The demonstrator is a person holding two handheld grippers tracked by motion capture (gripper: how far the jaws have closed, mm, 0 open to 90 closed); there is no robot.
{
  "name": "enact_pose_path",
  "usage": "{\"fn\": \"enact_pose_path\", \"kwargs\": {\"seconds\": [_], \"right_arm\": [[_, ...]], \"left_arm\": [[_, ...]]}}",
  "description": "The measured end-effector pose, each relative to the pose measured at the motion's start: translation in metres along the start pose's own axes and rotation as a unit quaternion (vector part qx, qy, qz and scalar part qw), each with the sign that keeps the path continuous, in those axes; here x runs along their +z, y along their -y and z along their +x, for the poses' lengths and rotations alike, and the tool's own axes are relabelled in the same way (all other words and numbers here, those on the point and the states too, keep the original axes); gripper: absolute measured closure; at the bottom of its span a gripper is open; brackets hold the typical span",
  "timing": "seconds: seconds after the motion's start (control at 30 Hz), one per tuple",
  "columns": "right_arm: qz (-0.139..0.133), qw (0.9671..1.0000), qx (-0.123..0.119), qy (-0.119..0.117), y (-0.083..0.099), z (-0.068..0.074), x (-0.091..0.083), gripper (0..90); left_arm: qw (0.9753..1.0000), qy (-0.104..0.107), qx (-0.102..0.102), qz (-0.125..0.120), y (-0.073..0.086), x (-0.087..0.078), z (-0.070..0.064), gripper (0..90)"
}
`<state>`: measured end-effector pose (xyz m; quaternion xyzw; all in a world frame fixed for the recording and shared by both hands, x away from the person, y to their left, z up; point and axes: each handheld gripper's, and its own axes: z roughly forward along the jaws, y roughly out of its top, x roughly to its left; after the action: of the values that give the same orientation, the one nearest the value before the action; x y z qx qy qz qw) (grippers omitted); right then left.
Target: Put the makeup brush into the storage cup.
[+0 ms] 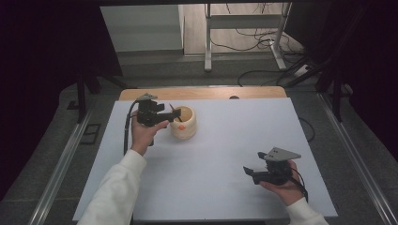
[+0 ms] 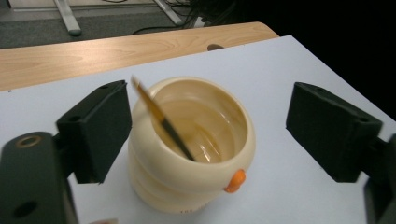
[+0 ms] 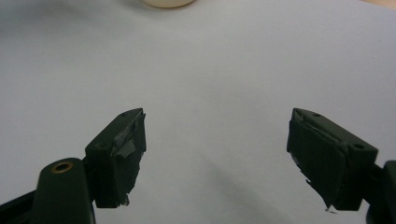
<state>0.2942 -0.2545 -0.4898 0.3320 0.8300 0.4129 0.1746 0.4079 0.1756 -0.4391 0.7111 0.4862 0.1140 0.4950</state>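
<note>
One cream pot (image 2: 191, 149) with one stick (image 2: 163, 122) inside, left gripper (image 2: 205, 135) spread around it

The pot stands upright on the white table sheet (image 1: 225, 154), toward its far left part; one small orange knob (image 2: 235, 180) sits on its side, and the single dark stick leans against the rim. The left gripper's two jaws flank the pot, released, not touching it. One right gripper (image 1: 251, 172) rests well apart near the sheet's near right, jaws wide, nothing between them

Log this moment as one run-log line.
left gripper: open, jaws either side of cream pot | stick: leaning inside pot | right gripper: open, over bare white table
</note>
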Motion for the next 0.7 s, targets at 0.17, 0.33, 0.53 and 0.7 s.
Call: {"fn": "enact_pose_path", "kwargs": {"seconds": [0.17, 0.33, 0.53, 0.7], "right_arm": [[-0.003, 1.0, 0.003, -0.001, 0.0, 0.0, 0.0, 19.0], [-0.003, 0.9999, 0.009, -0.005, -0.001, -0.002, 0.0, 18.1], [-0.002, 1.0, 0.008, -0.003, -0.002, -0.003, 0.002, 16.9], [0.0, 1.0, 0.009, -0.003, -0.001, -0.004, 0.001, 16.6]], "left_arm": [[1.0, 0.004, 0.001, -0.005, 0.01, -0.015, 0.0, 12.4], [0.9997, 0.003, 0.023, -0.005, 0.022, -0.031, -0.003, 13.6], [0.9994, 0.013, 0.032, -0.001, 0.032, -0.04, -0.007, 15.1], [0.9991, 0.013, 0.039, 0.01, 0.04, -0.042, -0.009, 15.4]]}}
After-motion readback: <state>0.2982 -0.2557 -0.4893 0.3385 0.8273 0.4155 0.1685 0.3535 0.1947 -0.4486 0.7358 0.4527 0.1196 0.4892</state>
